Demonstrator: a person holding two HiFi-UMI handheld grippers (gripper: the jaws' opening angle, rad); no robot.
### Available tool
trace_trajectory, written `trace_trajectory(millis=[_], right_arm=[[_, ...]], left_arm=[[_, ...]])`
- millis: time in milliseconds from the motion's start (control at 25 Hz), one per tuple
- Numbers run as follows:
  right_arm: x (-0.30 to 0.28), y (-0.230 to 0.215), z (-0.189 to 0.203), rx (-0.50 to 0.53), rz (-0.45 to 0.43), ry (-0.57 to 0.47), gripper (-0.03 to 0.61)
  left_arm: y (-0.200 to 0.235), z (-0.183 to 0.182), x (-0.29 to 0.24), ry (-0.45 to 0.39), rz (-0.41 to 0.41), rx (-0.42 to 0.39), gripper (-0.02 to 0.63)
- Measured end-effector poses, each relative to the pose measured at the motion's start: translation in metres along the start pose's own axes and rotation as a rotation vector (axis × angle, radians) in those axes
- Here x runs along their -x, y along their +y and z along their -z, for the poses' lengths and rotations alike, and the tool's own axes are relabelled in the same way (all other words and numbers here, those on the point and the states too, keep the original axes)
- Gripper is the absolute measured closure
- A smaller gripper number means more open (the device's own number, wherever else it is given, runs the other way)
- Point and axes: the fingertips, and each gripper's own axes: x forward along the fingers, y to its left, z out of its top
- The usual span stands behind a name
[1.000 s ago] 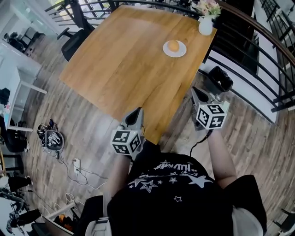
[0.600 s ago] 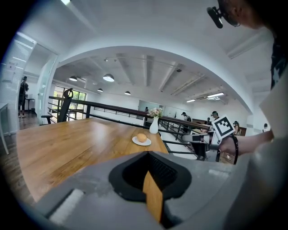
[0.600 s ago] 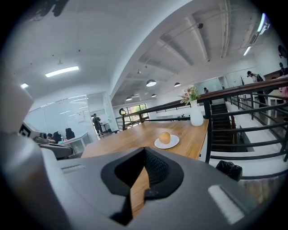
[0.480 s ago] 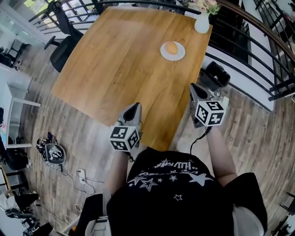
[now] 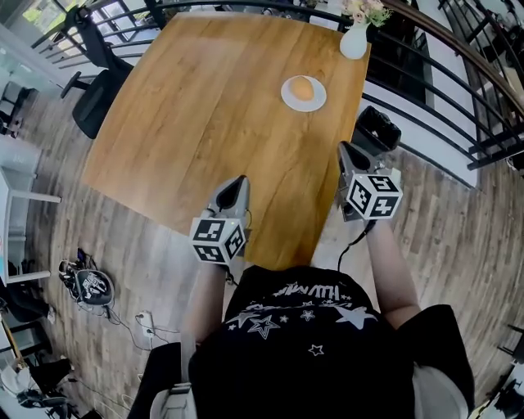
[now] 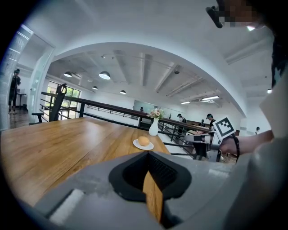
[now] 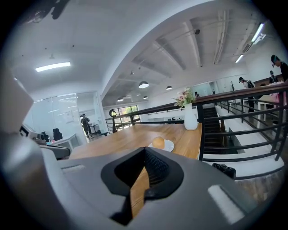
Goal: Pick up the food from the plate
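Overhead, the person held both tools at the near end of a wooden table point(image 5: 205, 106). Little writing could be read. The left gripper point(image 5: 237, 183) and the right gripper point(image 5: 347, 152) each carried a cube point(image 5: 374, 196) faced with black-and-white square markers. The person's black shirt point(image 5: 311, 344) bore white stars and a line of lettering that appeared too warped to make out.

Two containers stood on the table. A small white plate point(image 5: 286, 99) near the far right corner held the food point(image 5: 303, 87), alone and centred on it. A white vase point(image 5: 354, 42) at the corner itself, just beyond the plate, held pale flowers point(image 5: 366, 11).

The food was a single rounded piece, smooth and golden-orange, resembling a small bun, and it covered much of the plate.

Both gripper views showed the jaws brought together, with only a thin slit of table wood visible between them and nothing held. The left gripper hung over the table's near edge, and the right gripper was beside the table's right edge. Both were well apart from the plate.
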Motion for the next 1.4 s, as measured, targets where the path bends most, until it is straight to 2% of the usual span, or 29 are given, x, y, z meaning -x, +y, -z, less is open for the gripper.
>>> trace_trajectory(millis=[560,680,1080,1400], right_arm=[[-0.055,-0.013,-0.008,0.018,0.097,0.028,0.573],[-0.07,-0.013,-0.006,0.039,0.102,0.044,0.474],[-0.115,-0.023,0.014,0.04,0.084,0.121,0.298],[-0.157,-0.04,0.016,0.044,0.103,0.148,0.273]], left_arm=[[0.045,-0.011,-0.036,0.023,0.052,0.007,0.612],[0.058,-0.01,-0.044,0.027,0.052,0.016,0.612],[0.084,-0.008,-0.079,0.058,0.056,0.01,0.612],[0.096,-0.004,-0.103,0.076,0.059,0.022,0.612]])
